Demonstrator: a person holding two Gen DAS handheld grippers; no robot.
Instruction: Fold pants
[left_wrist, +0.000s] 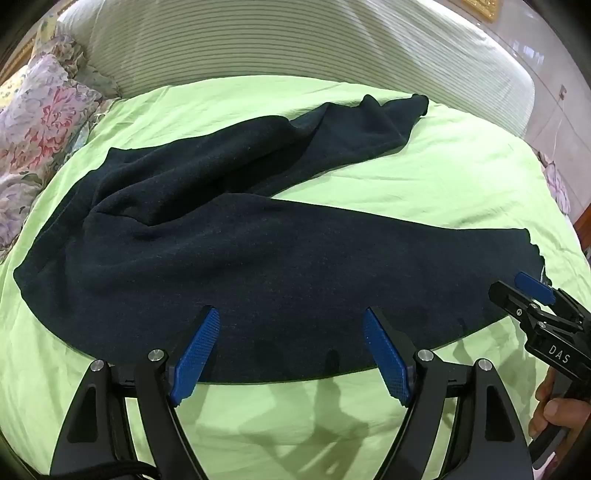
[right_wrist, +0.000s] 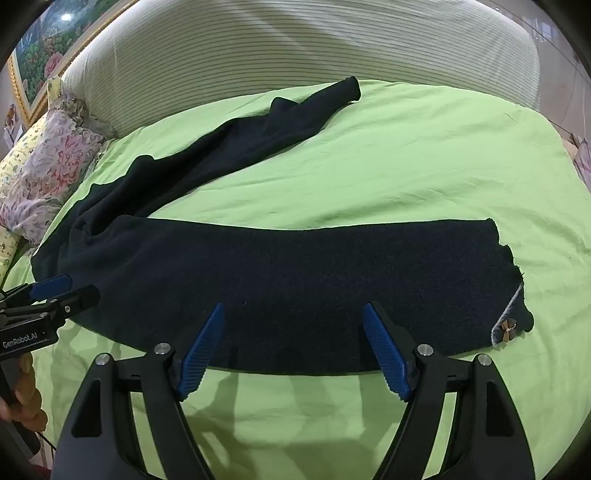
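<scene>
Left wrist view
My left gripper (left_wrist: 290, 350): fingers spread wide, nothing between them, hovering over the near edge of the pants (left_wrist: 258, 266).
My right gripper (left_wrist: 532, 295): enters at the right edge beside the near leg's end; from here I cannot tell how far apart its fingers are.
Pants: one dark pair, spread on the green sheet (left_wrist: 424, 173), the two legs splayed apart in a V.

Right wrist view
My right gripper (right_wrist: 293, 347): fingers wide apart, empty, just above the near leg's lower edge.
My left gripper (right_wrist: 55, 291): seen at the left edge, near the waist end.
Near leg: lies flat and fairly smooth, a small bow ornament (right_wrist: 508, 328) at its cuff.
Far leg (right_wrist: 258, 136): rumpled, running off toward the striped headboard (right_wrist: 295, 48).

Progress
Done: as I judge it, only the laying out.
Left: every fold; leg onto leg first, then lengthwise.

Count
Pants: one.
Grippers: two.
Floral pillows (right_wrist: 44, 170): at least two, at the left.
</scene>
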